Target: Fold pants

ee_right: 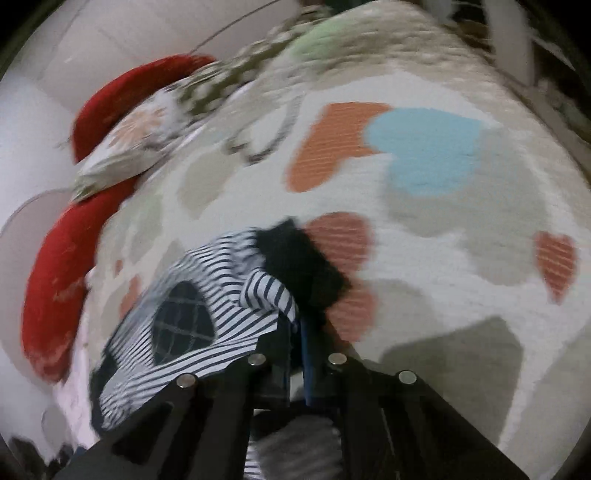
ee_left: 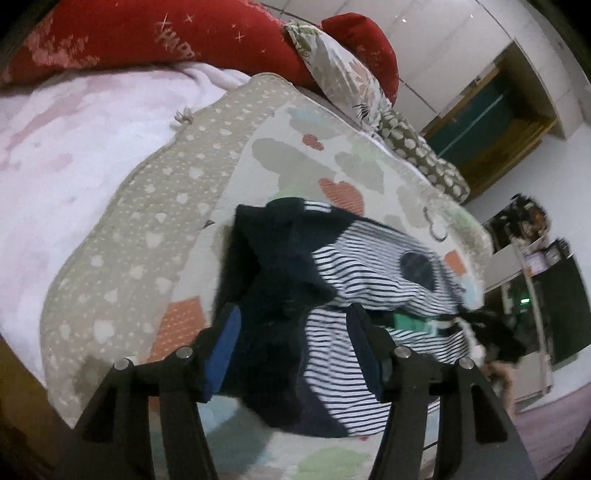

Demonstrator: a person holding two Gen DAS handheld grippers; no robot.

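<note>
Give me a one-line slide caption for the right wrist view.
Right gripper shut on striped pants, lifting them over a heart-patterned blanket.

Bed spread with a cream blanket (ee_left: 280, 122) of orange, blue and grey hearts, striped navy-and-white pants (ee_left: 369, 280) bunched on it near the front, white-pink throw (ee_left: 74, 147) at left, red pillows (ee_left: 129, 33) and leaf-print cushion (ee_left: 343, 74) along the far edge

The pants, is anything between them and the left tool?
No, nothing visible. The left tool is open, and the striped pants already lie bunched between its fingers on the rug. The right tool is pinched on the pants' edge.
</note>
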